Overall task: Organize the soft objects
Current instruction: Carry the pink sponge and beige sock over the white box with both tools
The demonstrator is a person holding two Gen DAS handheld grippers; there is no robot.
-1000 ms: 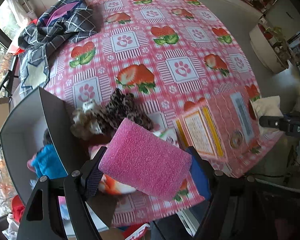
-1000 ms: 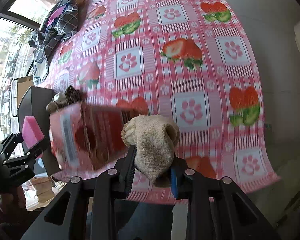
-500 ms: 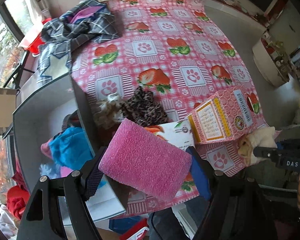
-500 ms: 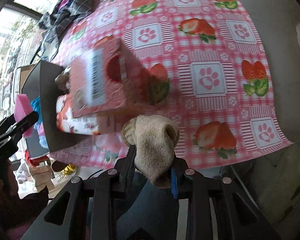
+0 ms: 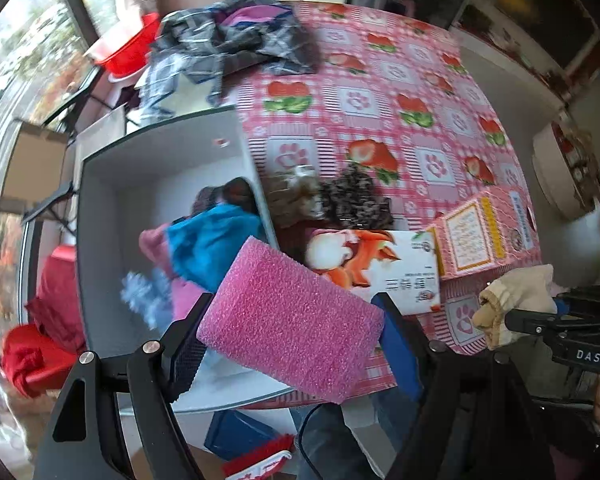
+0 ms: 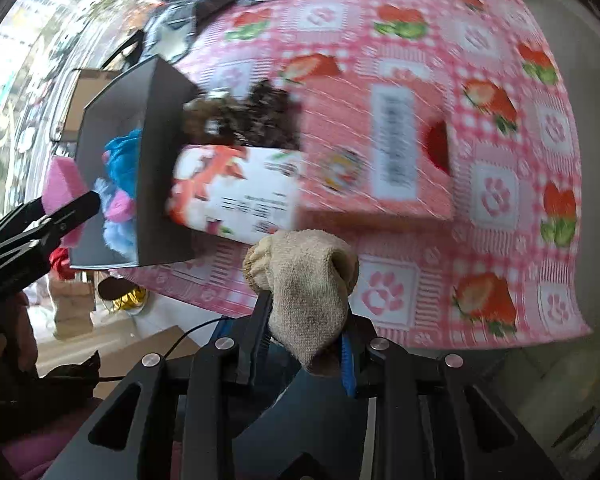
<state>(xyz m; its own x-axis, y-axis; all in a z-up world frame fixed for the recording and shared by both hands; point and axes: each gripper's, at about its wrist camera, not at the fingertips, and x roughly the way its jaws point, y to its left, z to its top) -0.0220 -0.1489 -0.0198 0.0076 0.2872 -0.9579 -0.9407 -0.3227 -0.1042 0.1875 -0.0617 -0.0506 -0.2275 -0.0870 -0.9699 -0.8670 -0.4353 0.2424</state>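
My left gripper (image 5: 288, 332) is shut on a pink sponge (image 5: 292, 316) and holds it above the near right corner of a grey open box (image 5: 100, 216). The box holds a blue cloth (image 5: 212, 240), a pink cloth (image 5: 152, 244) and a pale blue fluffy thing (image 5: 144, 292). My right gripper (image 6: 304, 312) is shut on a beige sock (image 6: 304, 284), off the table's near edge. The sock also shows in the left wrist view (image 5: 512, 300). A leopard-print soft piece (image 5: 356, 200) lies on the table beside the box.
A white and orange pack (image 5: 380, 264) and a pink carton (image 5: 484, 236) lie near the table's front edge. A plaid cloth (image 5: 228, 44) is heaped at the far left corner. The pink strawberry tablecloth (image 5: 380, 80) covers the table. Red fabric (image 5: 40, 340) lies on the floor at the left.
Both grippers have pulled back and to the left. The box interior has come into full view under the sponge. The right gripper with the sock has moved toward the box side.
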